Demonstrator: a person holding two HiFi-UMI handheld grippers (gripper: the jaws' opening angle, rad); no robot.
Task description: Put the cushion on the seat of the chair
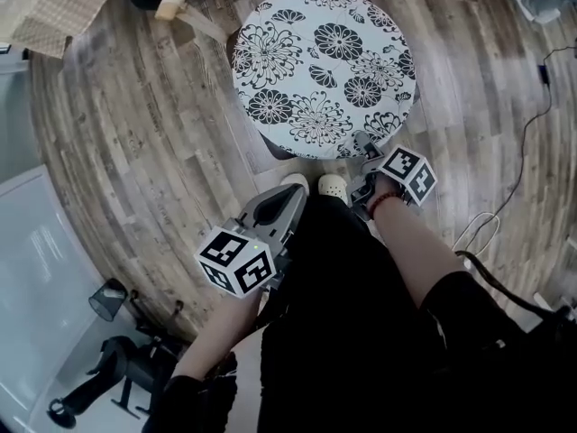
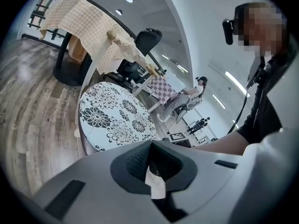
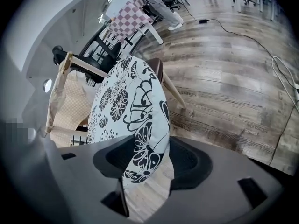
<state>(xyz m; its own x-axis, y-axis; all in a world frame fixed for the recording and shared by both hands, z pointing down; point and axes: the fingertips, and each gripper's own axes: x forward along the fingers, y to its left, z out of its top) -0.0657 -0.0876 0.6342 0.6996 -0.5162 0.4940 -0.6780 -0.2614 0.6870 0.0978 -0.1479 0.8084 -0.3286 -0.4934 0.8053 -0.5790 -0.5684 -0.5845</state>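
Observation:
A round cushion (image 1: 323, 70) printed with black flowers lies flat on the chair's seat, whose dark rim (image 1: 255, 142) shows at the near left. My right gripper (image 1: 365, 142) is at the cushion's near right edge. In the right gripper view its jaws stand wide open around that edge (image 3: 135, 106), and the pads do not press on it. My left gripper (image 1: 290, 190) hangs back from the chair, over the person's legs. In the left gripper view its jaws (image 2: 150, 143) look shut on nothing, with the cushion (image 2: 114, 115) ahead of them.
The person's pale shoes (image 1: 334, 188) stand right in front of the chair. A table with a checked cloth (image 1: 54, 7) is at the far left. A cable (image 1: 523, 152) runs over the wooden floor on the right. An office chair (image 1: 117, 359) sits near left.

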